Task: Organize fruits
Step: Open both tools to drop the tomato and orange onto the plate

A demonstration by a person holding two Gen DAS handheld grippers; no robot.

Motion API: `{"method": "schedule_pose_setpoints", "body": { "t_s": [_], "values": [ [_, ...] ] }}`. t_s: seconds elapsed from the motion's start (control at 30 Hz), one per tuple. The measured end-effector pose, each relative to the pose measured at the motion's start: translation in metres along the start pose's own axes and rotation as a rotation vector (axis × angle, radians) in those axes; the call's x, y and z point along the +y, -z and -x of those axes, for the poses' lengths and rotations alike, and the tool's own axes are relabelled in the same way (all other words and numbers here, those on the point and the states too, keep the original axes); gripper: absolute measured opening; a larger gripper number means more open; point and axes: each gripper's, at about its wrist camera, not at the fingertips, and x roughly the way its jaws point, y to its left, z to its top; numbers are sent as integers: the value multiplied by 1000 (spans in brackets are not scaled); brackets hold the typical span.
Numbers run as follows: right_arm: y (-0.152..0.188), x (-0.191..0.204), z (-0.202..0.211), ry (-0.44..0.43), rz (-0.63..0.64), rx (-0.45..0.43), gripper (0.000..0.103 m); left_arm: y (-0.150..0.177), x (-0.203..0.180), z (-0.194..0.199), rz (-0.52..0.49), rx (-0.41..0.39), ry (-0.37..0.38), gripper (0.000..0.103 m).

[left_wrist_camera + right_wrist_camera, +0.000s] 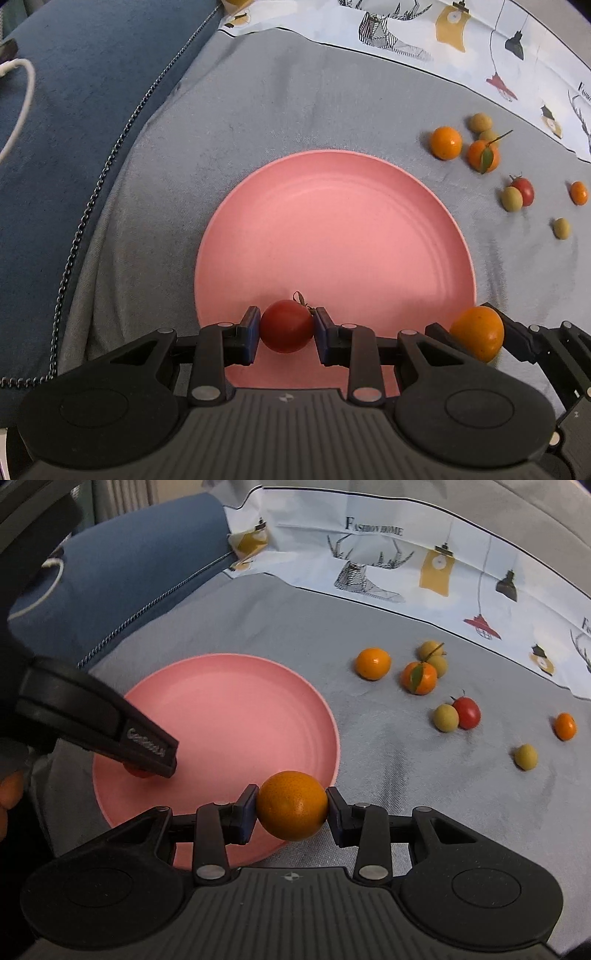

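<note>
A pink plate (332,221) lies on the grey cloth, also in the right wrist view (229,709). My left gripper (287,328) is shut on a red tomato (286,325), held over the plate's near edge. My right gripper (291,808) is shut on an orange (292,804) at the plate's right rim; that orange also shows in the left wrist view (478,334). The left gripper (147,755) hides most of the tomato in the right wrist view. Loose fruits lie to the right of the plate: oranges (373,663) (419,677) (565,726), a tomato (467,712) and several green fruits (446,718).
A blue cushion (74,129) with a chain trim (122,140) lies to the left. A white printed cloth (424,561) runs along the back. A white cable (22,103) lies on the cushion at far left.
</note>
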Motion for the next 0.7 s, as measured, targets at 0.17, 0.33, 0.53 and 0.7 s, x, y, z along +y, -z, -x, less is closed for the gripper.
{"method": "schedule_pose_setpoints", "body": {
  "t_s": [0.17,0.33,0.53,0.7],
  "values": [
    [-11,2,-4,11,38,-47,40,-8,1,0,1,-44,-25,35],
    [-25,5,8,21,94,-129,73,-8,2,24,-3,-188,-93,103],
    [-8,-9,45,75,-13,-65,97,19,14,47,12,-133,-92,103],
    [30,-6,82,44,-69,5,98,71,19,76,38,-132,-110,103]
  ]
}}
